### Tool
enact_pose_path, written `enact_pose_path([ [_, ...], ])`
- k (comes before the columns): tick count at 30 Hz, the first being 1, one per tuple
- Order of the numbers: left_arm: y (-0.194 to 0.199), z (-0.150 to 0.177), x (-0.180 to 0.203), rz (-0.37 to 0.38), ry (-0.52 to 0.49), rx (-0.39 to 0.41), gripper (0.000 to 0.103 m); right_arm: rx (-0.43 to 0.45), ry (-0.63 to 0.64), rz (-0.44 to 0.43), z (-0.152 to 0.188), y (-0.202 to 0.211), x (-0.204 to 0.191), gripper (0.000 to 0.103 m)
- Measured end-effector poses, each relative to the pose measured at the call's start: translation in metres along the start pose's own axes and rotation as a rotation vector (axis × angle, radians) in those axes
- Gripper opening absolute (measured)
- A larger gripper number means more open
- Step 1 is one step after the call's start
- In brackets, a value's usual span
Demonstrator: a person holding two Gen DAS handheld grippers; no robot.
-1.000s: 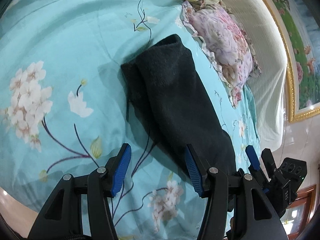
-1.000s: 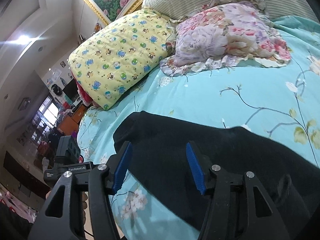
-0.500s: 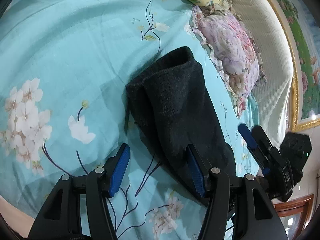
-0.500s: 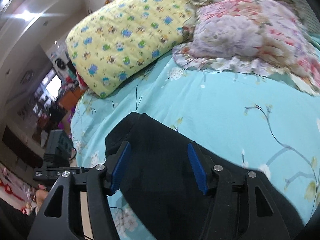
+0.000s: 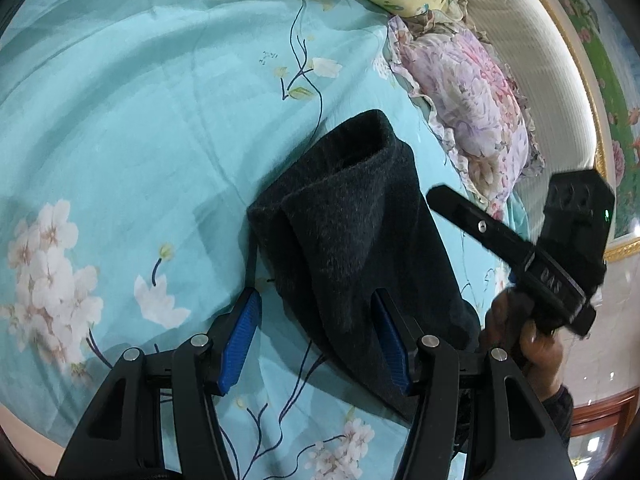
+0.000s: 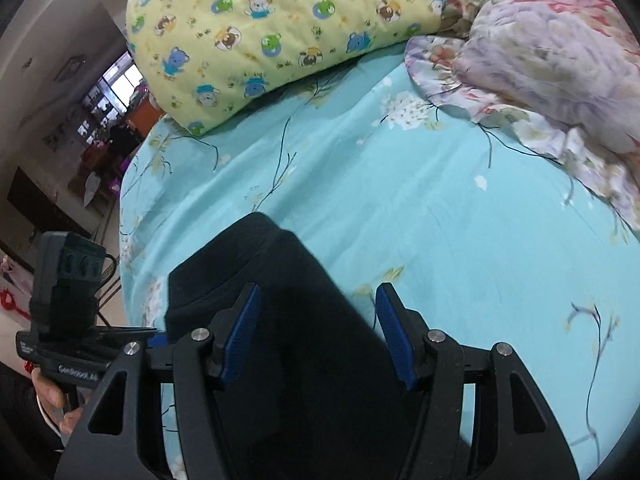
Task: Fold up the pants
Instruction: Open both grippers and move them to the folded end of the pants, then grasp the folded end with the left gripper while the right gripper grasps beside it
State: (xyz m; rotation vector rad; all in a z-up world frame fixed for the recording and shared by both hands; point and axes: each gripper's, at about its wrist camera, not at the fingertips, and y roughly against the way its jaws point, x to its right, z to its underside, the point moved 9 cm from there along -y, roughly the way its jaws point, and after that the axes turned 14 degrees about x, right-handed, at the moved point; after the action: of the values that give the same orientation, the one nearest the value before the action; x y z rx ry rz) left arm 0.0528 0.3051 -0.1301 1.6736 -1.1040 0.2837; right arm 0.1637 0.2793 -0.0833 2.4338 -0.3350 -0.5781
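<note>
The left gripper (image 5: 316, 340) is open and holds nothing; its right pad sits over the near edge of the pants (image 5: 360, 248). The right gripper (image 6: 318, 336) is open too, with nothing pinched, just above the dark cloth. The pants lie in a long folded strip on the blue sheet (image 5: 140, 120). I think the next fold comes now: both grippers must pinch the near end and bring it to the far end. Farther off are a pink pillow (image 5: 472, 96) and a yellow pillow (image 6: 280, 28). Nothing blocks the way.
</note>
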Motion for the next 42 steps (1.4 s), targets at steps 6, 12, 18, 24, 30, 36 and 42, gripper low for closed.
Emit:
enact_pose_path([
  [6,-0.002,-0.002,0.000,-0.015,-0.014,0.023,0.052,-0.026,-0.018,-0.078,-0.012,-0.013,-0.002,0.060],
  [12,-0.005,-0.006,-0.004,-0.018,-0.008,0.035,0.043,-0.097,-0.009,-0.127,-0.003,-0.029,-0.012,0.049],
  [18,-0.005,-0.009,-0.007,-0.037,-0.024,0.050,0.028,-0.113,0.001,-0.128,0.005,-0.040,-0.019,0.029],
  [24,0.005,-0.009,0.005,-0.030,-0.039,0.073,0.019,-0.059,0.011,-0.128,0.000,-0.020,-0.026,0.022],
  [30,0.028,-0.012,0.030,0.023,-0.061,0.104,0.018,0.022,-0.003,-0.136,-0.010,0.014,-0.032,0.021],
  [36,0.051,-0.009,0.073,0.094,-0.142,0.138,0.017,0.129,-0.044,-0.141,-0.019,0.059,-0.033,0.020],
  [42,0.069,0.010,0.125,0.184,-0.229,0.143,0.017,0.236,-0.066,-0.120,-0.024,0.116,-0.028,0.020],
])
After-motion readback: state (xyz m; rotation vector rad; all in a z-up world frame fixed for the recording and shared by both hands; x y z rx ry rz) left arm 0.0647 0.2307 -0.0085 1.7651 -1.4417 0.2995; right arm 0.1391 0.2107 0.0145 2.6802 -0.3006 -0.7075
